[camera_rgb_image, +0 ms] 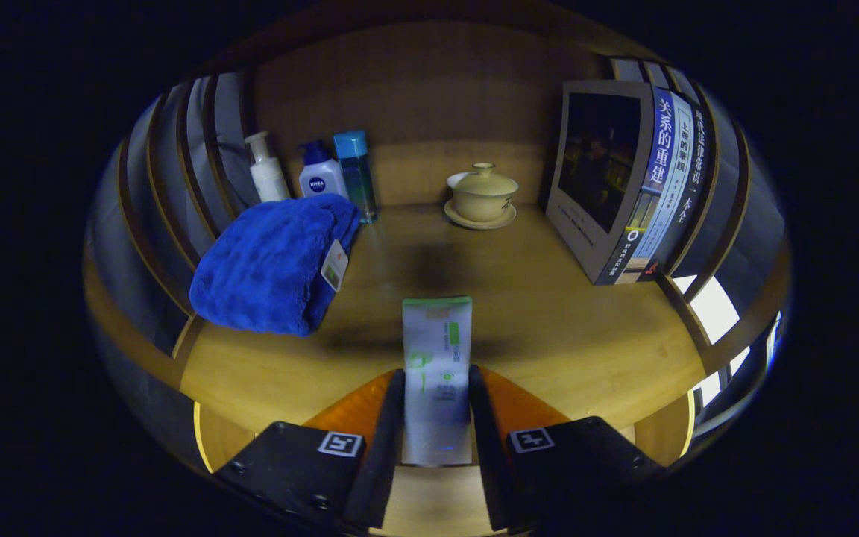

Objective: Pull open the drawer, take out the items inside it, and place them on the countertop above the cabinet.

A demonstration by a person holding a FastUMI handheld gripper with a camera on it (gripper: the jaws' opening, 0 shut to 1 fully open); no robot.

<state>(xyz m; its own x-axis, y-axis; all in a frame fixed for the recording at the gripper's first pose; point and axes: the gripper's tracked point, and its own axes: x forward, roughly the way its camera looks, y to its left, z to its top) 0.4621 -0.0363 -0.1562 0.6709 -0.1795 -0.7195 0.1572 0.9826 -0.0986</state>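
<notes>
Gripper view: claw pinching a flat, glossy tube over the smooth wooden worktop. Fluffy blue towel sits off left.

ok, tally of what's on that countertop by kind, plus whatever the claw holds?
Bottles: 3
Books: 3
Blue towel: 1
Lidded cup on saucer: 1
Tube, between the claw fingers: 1
Total: 9

Tabletop: bare middle lane open ahead of the gripper, which grips a tube; left edge taken by folded blue towel; back-left corner by three bottles; back edge by lidded cup; right edge by upright books.
</notes>
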